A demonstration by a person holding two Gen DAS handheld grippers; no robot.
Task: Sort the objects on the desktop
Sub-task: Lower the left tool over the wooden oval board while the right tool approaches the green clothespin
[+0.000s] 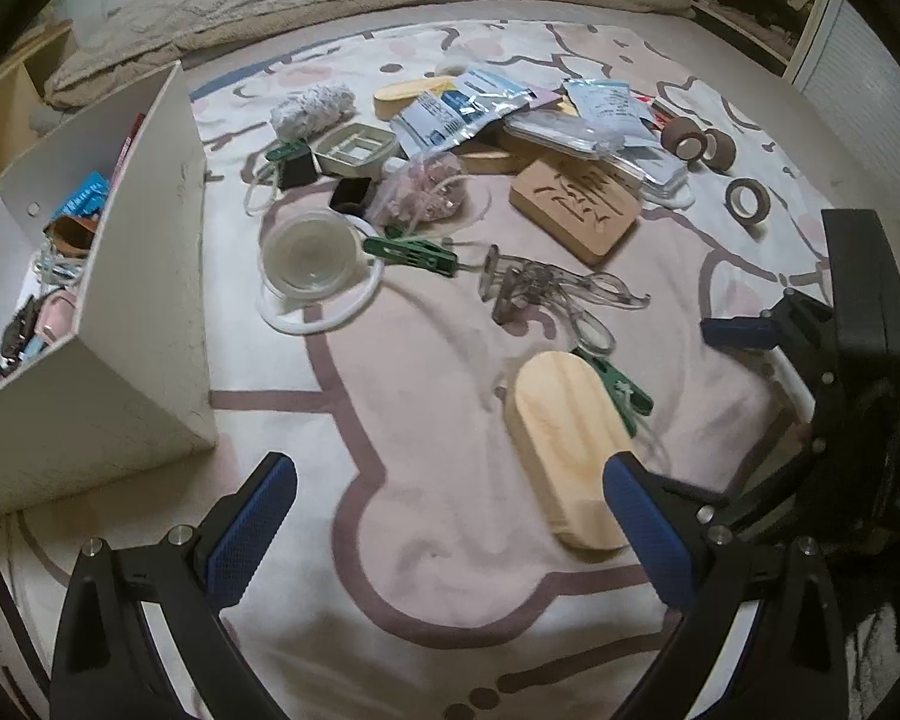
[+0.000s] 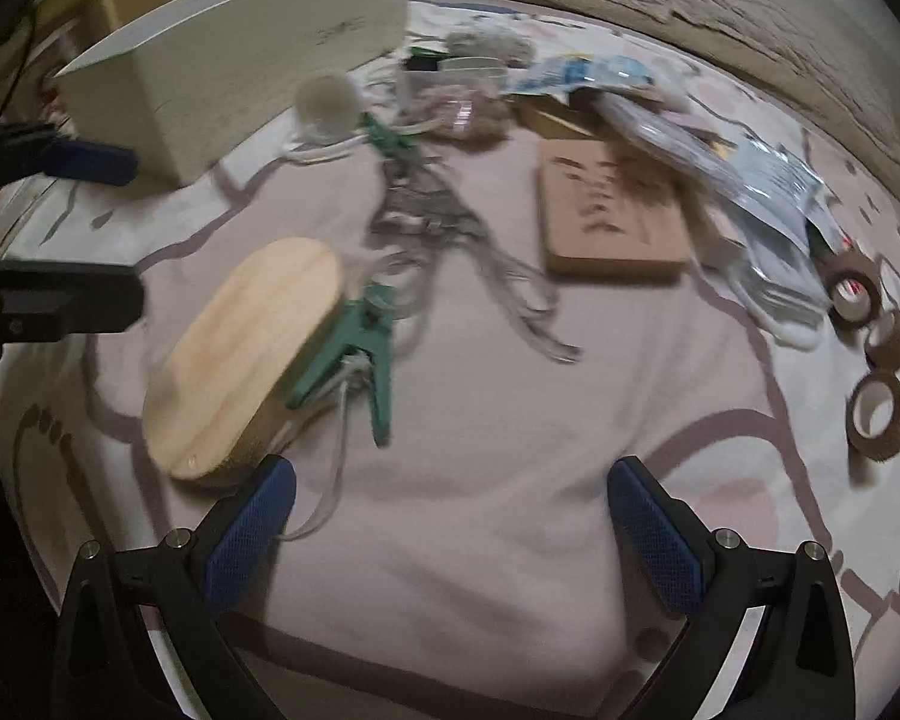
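While both grippers hung over the patterned rug (image 1: 450,360), neither held anything: the left gripper (image 1: 450,525) had its blue pads (image 1: 249,531) spread wide with bare rug between them, and the right gripper (image 2: 450,525) was likewise released over bare rug.

Landmark: oval wooden block (image 1: 564,450). Left to right in the left wrist view:
- White storage box (image 1: 150,312), well to the block's left, already held a few items; contents too cramped to name.
- Clear round lid (image 1: 309,255) on a white ring, up-left of the block, a green clip (image 1: 411,255) touching its right edge.
- Tangle of clear plastic clips (image 1: 546,288) just above the block.
- Block itself lay flat, its near end just beside the left gripper's right pad. A second green clip (image 1: 618,387) touched its upper right edge.
- Carved wooden board (image 1: 576,207) farther above the block, plastic packets (image 1: 468,108) piled beyond it.
- Brown tape rolls (image 1: 747,198) up-right of the block.
- Right gripper's fingers (image 1: 744,333) showed at the frame's right edge, right of the block.

Right wrist view was motion-blurred; block (image 2: 246,354) sat just ahead-left of the left pad (image 2: 252,531), clip (image 2: 360,348) at its right side.
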